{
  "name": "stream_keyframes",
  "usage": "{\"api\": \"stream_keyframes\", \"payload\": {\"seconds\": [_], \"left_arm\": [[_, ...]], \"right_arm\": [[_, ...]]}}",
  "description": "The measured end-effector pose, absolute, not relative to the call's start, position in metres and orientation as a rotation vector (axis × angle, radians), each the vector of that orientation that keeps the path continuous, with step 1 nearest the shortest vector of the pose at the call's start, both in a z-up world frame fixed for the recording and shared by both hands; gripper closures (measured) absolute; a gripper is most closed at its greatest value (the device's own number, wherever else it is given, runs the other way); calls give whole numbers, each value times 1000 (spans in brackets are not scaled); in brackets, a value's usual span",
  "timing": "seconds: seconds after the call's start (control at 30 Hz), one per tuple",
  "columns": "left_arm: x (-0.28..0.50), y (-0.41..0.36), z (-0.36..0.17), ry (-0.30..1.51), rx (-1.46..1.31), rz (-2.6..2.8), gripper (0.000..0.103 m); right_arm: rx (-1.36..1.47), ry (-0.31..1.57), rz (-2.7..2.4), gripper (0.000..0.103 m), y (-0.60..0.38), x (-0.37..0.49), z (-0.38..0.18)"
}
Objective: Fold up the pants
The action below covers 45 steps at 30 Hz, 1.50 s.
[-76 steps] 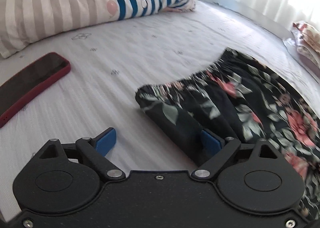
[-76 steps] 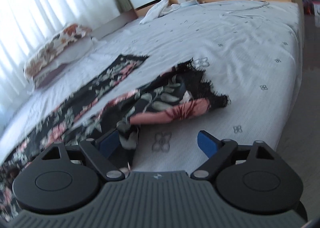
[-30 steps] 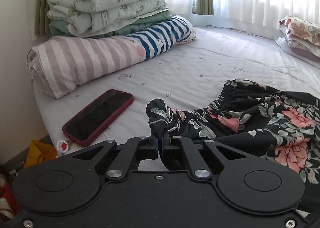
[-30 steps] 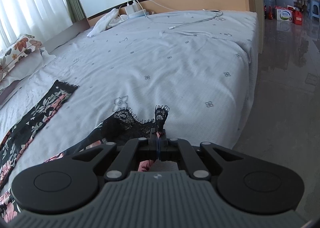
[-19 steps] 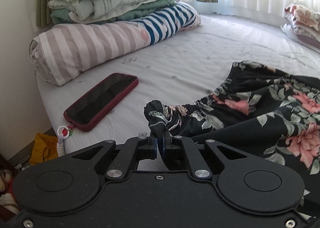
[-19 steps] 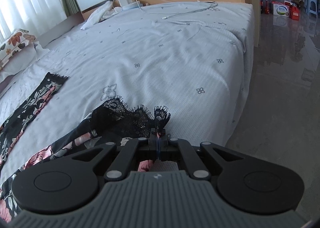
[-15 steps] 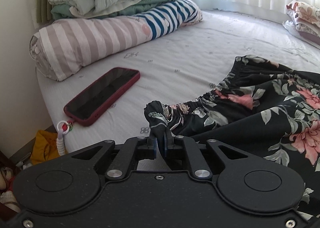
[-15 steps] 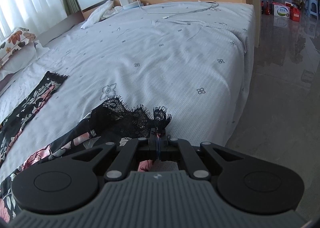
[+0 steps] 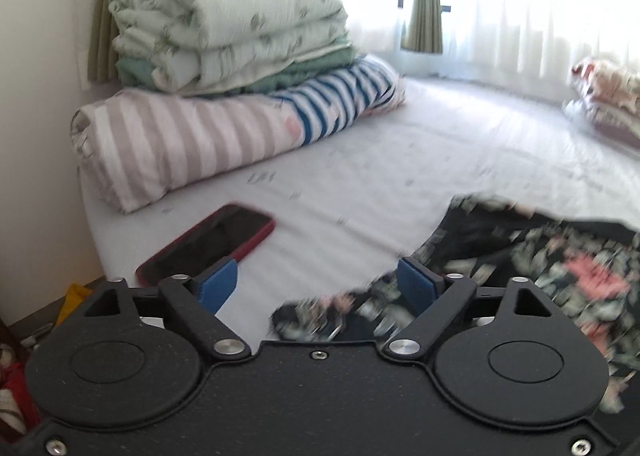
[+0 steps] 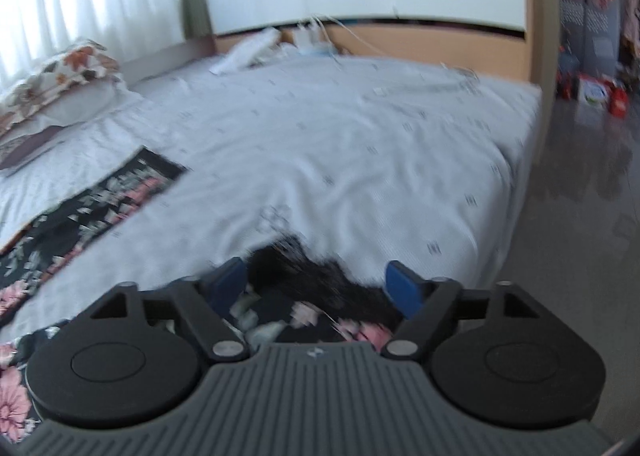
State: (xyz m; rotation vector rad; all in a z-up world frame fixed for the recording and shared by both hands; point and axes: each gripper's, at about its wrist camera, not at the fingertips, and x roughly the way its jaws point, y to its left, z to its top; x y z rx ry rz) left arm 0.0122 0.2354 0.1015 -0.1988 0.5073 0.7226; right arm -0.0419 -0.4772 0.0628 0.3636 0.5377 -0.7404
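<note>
The black floral pants (image 9: 532,260) lie on the white bed sheet. In the left wrist view their gathered waistband corner (image 9: 320,316) rests on the sheet, low between the jaws of my left gripper (image 9: 316,282). Those jaws are opening and the blue pads do not touch the cloth. In the right wrist view the black lace hem (image 10: 312,276) of the near leg lies between the blue pads of my right gripper (image 10: 316,282), whose jaws are opening, clear of the lace. The far leg (image 10: 100,203) stretches away at the left.
A red-cased phone (image 9: 208,244) lies on the sheet at the left, near the bed's edge. Folded quilts (image 9: 224,23) sit on a striped bolster (image 9: 208,131). Floral pillows (image 10: 56,75) lie by the curtain. Cables (image 10: 420,87) lie near the headboard. The floor (image 10: 580,236) drops off at the right.
Both grippers were shut on the pants, the left on the waistband corner, the right on the lace hem. Both have since spread wide, let the cloth drop onto the sheet, and risen slightly.
</note>
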Motion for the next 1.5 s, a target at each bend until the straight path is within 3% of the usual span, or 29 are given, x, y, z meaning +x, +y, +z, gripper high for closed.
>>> {"api": "stream_keyframes", "payload": {"seconds": [0.43, 0.7, 1.1, 1.17, 1.27, 1.3, 1.33, 1.5], "left_arm": [[134, 231, 138, 629, -337, 440, 9], [232, 254, 99, 780, -521, 477, 9], [316, 287, 29, 814, -656, 647, 10], [319, 286, 26, 813, -646, 670, 16], [319, 279, 28, 796, -578, 678, 54], [317, 278, 30, 784, -574, 664, 74], [313, 277, 32, 772, -588, 638, 88], [293, 276, 52, 673, -612, 546, 93]], "right_arm": [[451, 461, -507, 9, -452, 4, 126], [590, 503, -385, 9, -450, 91, 149], [619, 539, -361, 9, -442, 179, 125], [655, 530, -334, 9, -446, 192, 121], [745, 528, -305, 9, -458, 217, 111], [766, 526, -302, 9, -461, 225, 107], [779, 525, -301, 9, -464, 232, 104], [803, 573, -295, 10, -470, 269, 83]]}}
